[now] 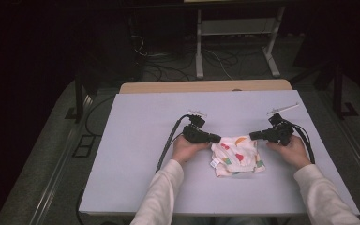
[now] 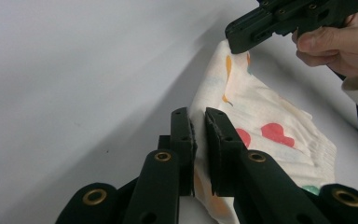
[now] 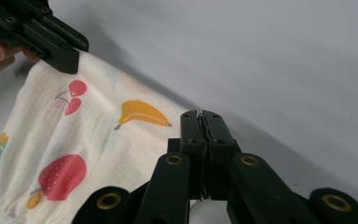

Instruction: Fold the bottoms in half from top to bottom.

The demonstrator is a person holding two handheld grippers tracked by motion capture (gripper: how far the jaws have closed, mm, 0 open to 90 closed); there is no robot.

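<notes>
While both pinch its far edge, left claw [image 2: 199,122] clamped on fruit-print cloth [image 1: 237,155], right claw [image 3: 202,122] likewise, white table [image 1: 136,140].

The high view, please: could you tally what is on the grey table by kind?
White fruit-print cloth: 1
Black hand-held grippers: 2, left gripper and right gripper, each shut on a top corner of the cloth
Total: 3

From my screen, the fruit-print cloth [image 2: 261,112] runs off the left gripper view's bottom edge, and my right gripper [image 3: 201,122] hides the corner it pinches.
</notes>
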